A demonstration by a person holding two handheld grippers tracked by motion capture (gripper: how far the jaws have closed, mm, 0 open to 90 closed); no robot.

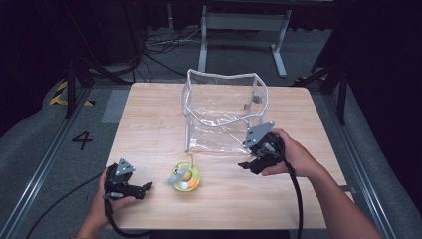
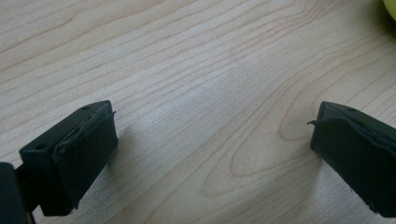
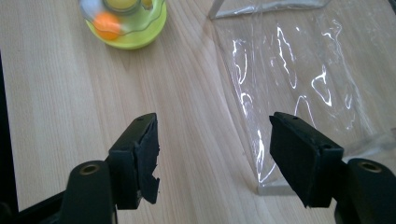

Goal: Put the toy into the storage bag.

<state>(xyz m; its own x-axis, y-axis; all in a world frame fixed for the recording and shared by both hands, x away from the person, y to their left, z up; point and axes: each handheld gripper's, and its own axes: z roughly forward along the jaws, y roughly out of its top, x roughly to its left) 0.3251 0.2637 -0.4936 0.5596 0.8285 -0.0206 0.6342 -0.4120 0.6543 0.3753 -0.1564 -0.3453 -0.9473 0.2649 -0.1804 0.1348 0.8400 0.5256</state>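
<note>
- The only readable mark is a black "4" (image 1: 82, 140) on the grey floor at the left of the high view; neither the toy nor the bag shows legible writing.
- The yellow-green toy (image 1: 185, 178) sits on the wooden table (image 1: 149, 119) at lower centre of the high view, between the 2 grippers and touching neither; in the right gripper view it lies at the upper left, cut off by the top edge.
- The clear plastic bag (image 1: 224, 112) stands open just above it; its lower corner lies just beside the right gripper (image 3: 212, 154), whose jaws are spread with only bare wood between them.
- The left gripper (image 2: 212, 149) hovers at the lower left, jaws released wide over bare table.
- Cables (image 1: 164, 42) and a metal stand (image 1: 244, 30) sit in the dark background; the toy's contents are too small to make out.
</note>
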